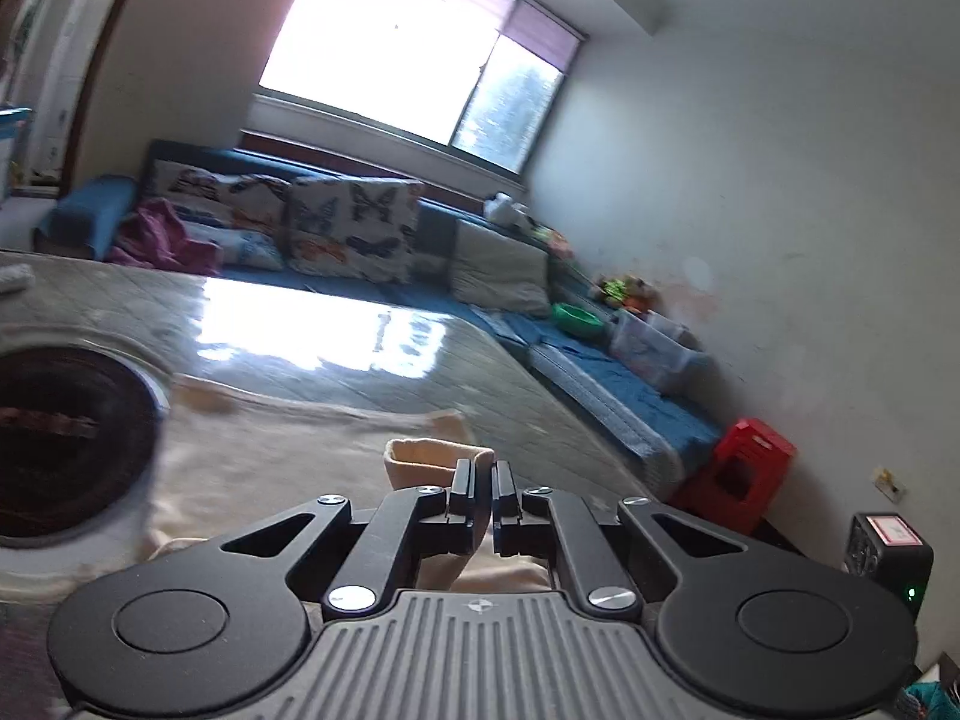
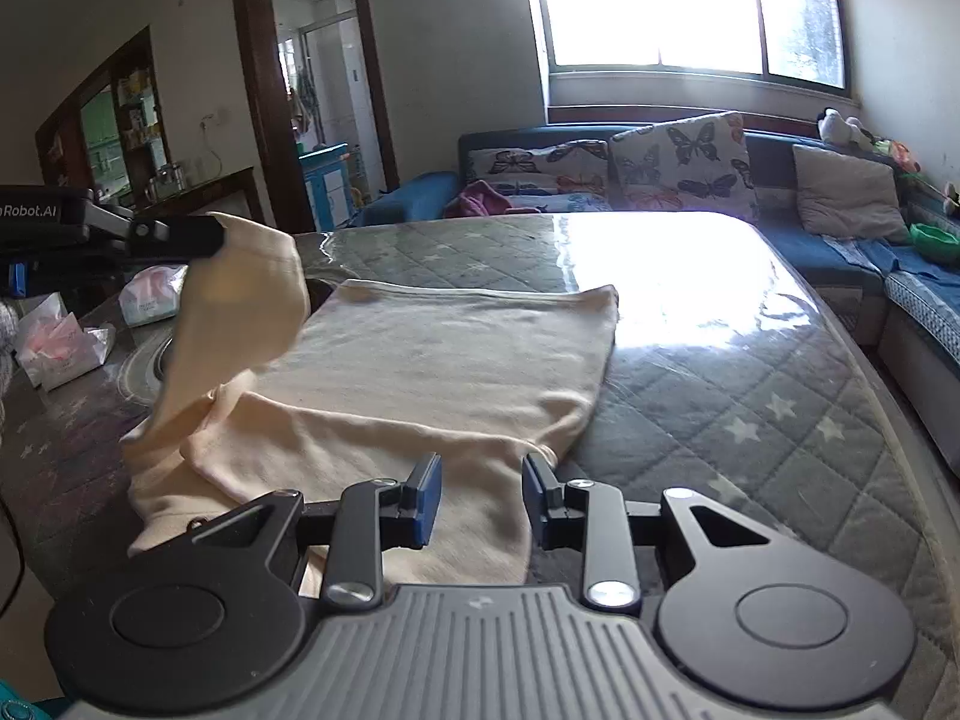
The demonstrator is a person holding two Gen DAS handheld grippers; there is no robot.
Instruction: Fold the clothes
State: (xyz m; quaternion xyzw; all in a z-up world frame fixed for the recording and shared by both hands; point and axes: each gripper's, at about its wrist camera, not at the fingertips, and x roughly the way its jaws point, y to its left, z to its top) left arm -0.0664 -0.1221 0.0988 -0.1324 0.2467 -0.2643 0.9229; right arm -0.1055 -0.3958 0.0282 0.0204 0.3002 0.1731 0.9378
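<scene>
A cream garment (image 2: 432, 360) lies spread on the quilted grey table (image 2: 750, 390). My left gripper (image 1: 483, 489) is shut on the garment's sleeve cuff (image 1: 420, 462). In the right wrist view the left gripper (image 2: 219, 237) holds that sleeve (image 2: 240, 312) lifted above the garment's left side. My right gripper (image 2: 483, 498) hovers over the garment's near edge with its blue pads (image 2: 427, 498) apart. The cloth lies beneath them and nothing is pinched. In the left wrist view the rest of the garment (image 1: 288, 450) lies blurred on the table (image 1: 336, 324).
A round dark recess (image 1: 66, 438) sits in the table on the garment's left. Tissue packs (image 2: 150, 294) and a plastic bag (image 2: 60, 342) lie at the table's left end. A blue sofa (image 2: 840, 246) with butterfly cushions runs behind and to the right. A red stool (image 1: 750, 474) stands by the wall.
</scene>
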